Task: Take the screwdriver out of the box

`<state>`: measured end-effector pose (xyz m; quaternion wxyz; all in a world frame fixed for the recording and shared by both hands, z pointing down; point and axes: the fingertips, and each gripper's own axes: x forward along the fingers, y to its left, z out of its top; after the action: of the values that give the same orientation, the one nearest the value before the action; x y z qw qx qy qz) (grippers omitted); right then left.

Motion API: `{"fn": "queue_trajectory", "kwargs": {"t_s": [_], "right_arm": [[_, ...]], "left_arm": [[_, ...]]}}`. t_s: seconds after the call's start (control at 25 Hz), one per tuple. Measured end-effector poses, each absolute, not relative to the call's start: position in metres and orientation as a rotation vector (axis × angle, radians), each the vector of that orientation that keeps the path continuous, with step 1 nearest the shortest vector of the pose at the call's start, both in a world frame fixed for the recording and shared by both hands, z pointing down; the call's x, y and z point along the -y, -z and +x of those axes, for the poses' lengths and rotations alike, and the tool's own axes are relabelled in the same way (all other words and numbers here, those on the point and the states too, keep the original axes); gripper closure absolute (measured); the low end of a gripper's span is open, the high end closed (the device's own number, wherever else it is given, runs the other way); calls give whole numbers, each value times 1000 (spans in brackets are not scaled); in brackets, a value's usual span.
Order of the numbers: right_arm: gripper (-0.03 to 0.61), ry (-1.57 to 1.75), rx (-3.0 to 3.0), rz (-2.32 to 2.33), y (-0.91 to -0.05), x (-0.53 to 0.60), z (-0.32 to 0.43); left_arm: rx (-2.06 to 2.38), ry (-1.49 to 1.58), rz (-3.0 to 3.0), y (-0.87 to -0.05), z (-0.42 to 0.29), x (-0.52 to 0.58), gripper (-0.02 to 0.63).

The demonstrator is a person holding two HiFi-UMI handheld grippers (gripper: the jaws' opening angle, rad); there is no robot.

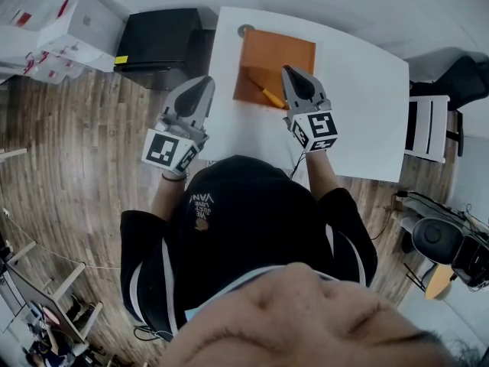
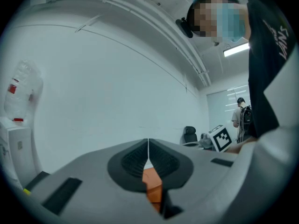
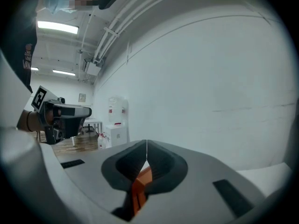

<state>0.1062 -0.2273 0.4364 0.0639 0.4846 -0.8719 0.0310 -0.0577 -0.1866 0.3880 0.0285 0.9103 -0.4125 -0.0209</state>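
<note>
The screwdriver [image 1: 267, 92] lies slantwise in the orange box [image 1: 286, 52], its handle end just left of the right gripper [image 1: 293, 73], whose jaws are together and empty. The left gripper [image 1: 203, 84], likewise closed on nothing, hangs outside the box, farther off.

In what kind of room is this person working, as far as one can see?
Probably an office or a lab workroom: a plain white table stands on a wood-patterned plank floor, a black office chair is in the background, and long ceiling strip lights hang overhead.
</note>
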Motion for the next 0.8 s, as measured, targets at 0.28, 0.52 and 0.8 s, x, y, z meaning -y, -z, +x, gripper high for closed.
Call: {"fn": "queue_trajectory", "kwargs": {"t_s": [0.28,0.52,0.8], "right_arm": [[566,-149,2607,1417,-460,231,103],[566,-194,2573,1383,-481,230,103],[566,-228,2541,1332,-498,228,101]], "left_arm": [[1277,55,2798,-390,-56,186,597],[1280,34,2796,-392,-55,185,597],[1274,23,2800,-391,-54,184,597]]}}
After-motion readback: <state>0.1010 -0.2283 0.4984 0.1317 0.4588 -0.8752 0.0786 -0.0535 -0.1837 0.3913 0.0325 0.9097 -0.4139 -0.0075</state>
